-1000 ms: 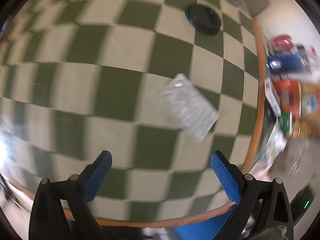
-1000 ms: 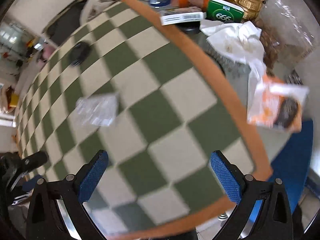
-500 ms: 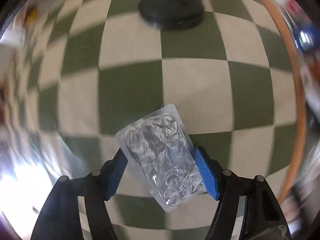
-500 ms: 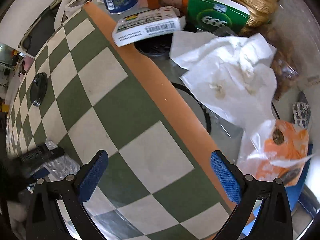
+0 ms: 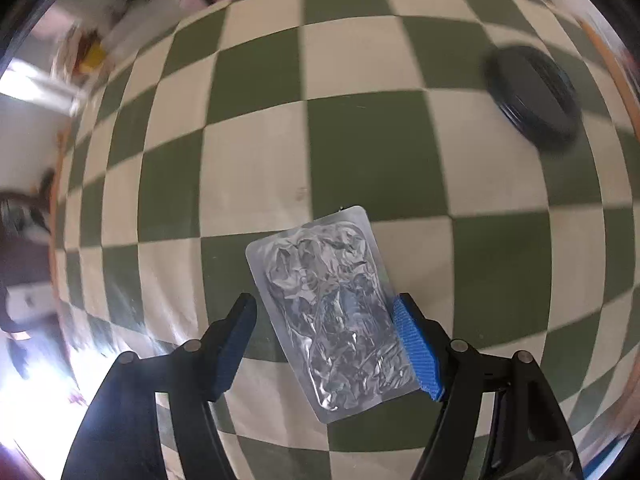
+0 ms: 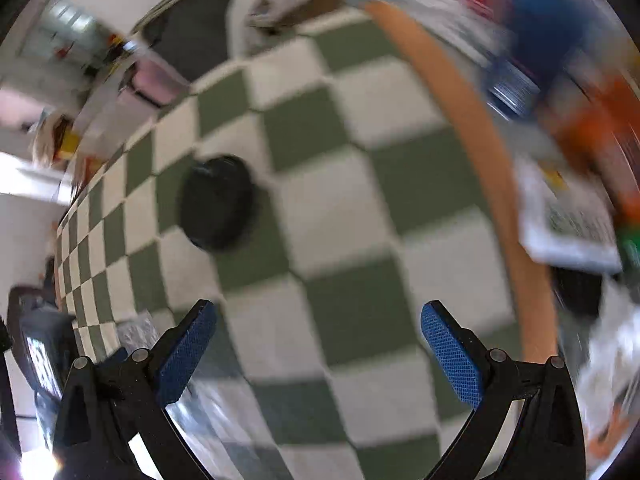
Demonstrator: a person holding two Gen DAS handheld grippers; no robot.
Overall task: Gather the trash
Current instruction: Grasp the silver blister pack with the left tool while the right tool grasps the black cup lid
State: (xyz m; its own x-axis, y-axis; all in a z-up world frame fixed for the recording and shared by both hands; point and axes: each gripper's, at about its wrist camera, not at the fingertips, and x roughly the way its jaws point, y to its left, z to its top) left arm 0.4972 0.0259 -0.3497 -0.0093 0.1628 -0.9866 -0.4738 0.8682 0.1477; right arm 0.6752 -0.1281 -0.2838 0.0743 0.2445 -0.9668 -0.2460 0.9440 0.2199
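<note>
A crumpled silver foil packet [image 5: 334,308] lies flat on the green-and-cream checked tablecloth [image 5: 256,168]. My left gripper [image 5: 326,344] is open around it: the right pad [image 5: 416,354] touches the packet's edge, the left pad [image 5: 236,344] stands a little apart. A corner of the packet shows at the lower left of the right wrist view [image 6: 134,330]. My right gripper [image 6: 318,354] is open and empty above the cloth. A black round lid [image 5: 532,98] lies further back, also in the right wrist view [image 6: 216,202].
The cloth's orange border [image 6: 492,168] marks the table's right edge. Beyond it sit a white box [image 6: 564,216], a blue can [image 6: 536,40] and orange packaging [image 6: 600,128], all blurred. A dark device [image 6: 40,344] is at far left.
My left gripper has come down over the packet and its jaws have narrowed around it. My right gripper has swung left, away from the clutter, toward the black lid.
</note>
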